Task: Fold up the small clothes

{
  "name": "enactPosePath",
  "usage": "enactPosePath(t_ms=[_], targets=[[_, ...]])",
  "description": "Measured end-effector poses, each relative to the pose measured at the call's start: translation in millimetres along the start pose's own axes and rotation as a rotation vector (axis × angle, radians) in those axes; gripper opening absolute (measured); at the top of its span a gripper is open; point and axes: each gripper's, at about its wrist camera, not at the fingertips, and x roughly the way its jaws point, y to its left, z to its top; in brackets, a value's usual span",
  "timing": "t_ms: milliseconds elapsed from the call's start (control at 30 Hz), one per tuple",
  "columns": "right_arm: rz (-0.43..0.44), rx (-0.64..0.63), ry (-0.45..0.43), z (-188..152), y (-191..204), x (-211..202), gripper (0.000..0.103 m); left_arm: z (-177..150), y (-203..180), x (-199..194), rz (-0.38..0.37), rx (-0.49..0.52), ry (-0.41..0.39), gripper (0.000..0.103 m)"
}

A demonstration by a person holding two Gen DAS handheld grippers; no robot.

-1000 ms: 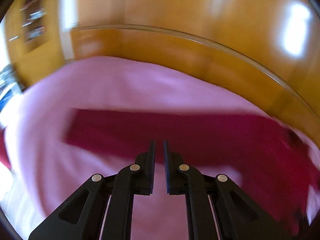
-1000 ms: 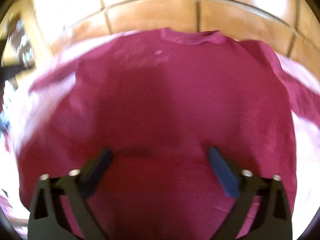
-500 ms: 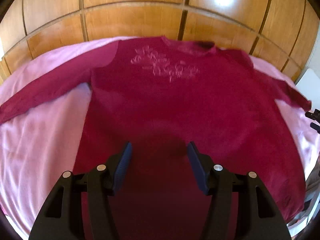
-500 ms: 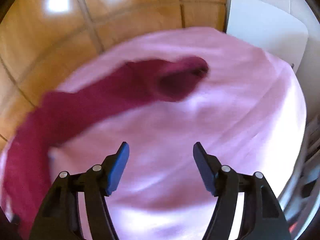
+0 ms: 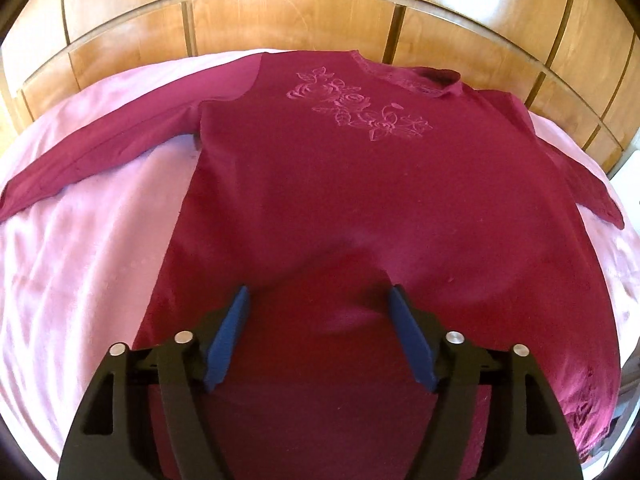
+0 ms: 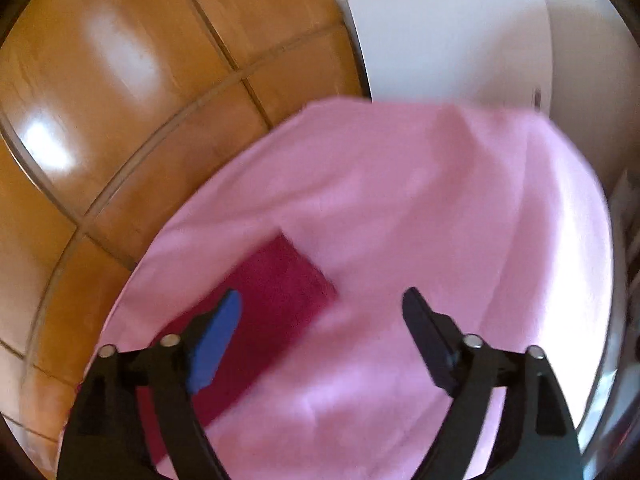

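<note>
Lying flat, shirt [image 5: 360,208] collar toward headboard [image 5: 304,16].

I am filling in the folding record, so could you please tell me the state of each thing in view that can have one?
Dark red long-sleeved top with floral embroidery: spread flat, unfolded, front up, both sleeves out to the sides.
Right sleeve cuff: lying flat on the sheet, not gripped.
Pink bed sheet: spread out, lightly wrinkled.
Left claw: opening, above the top's lower body, holding nothing.
Right claw: opening, above the cuff, holding nothing.
</note>
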Motion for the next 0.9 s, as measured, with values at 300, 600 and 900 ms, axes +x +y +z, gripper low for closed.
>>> enactPosePath(t_ms=[300, 600, 900], targets=[[0.17, 0.02, 0.149, -16.7, 22.7, 51.0, 0.066, 0.2, -1.7, 2.4, 0.006, 0.013, 0.001, 0.076], [0.018, -0.086, 0.081, 19.1, 49.4, 77.2, 0.005, -0.9, 6.9, -4.0, -0.023, -0.016, 0.001, 0.076], [-0.062, -0.107, 0.115, 24.6, 48.9, 93.1, 0.006, -2.7, 12.1, 0.7, -0.027, -0.014, 0.018, 0.078]])
